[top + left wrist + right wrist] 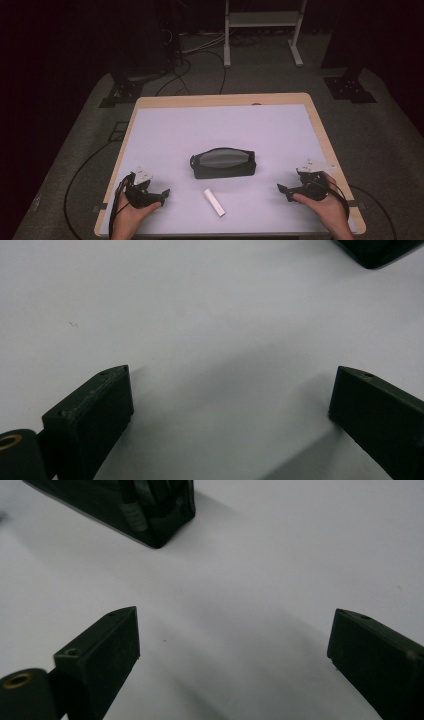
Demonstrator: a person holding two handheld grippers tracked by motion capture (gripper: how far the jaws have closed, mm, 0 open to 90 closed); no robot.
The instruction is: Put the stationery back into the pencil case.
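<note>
Pouch [223, 163] lies mid-surface, white tube [214, 202] just before it. Left claw [155, 196] and right claw [286, 192] both spread, empty. Start stage, likely; next move calls for reaching the tube.

The pouch [223, 163] lies in the middle of the worktop [165, 125], and the small tube [214, 202] lies near it at 6 o'clock. The left hand-held gripper [162, 196] sits at 8 o'clock from the pouch. The right hand-held gripper [282, 192] sits at 4 o'clock, both well apart from it.
</note>
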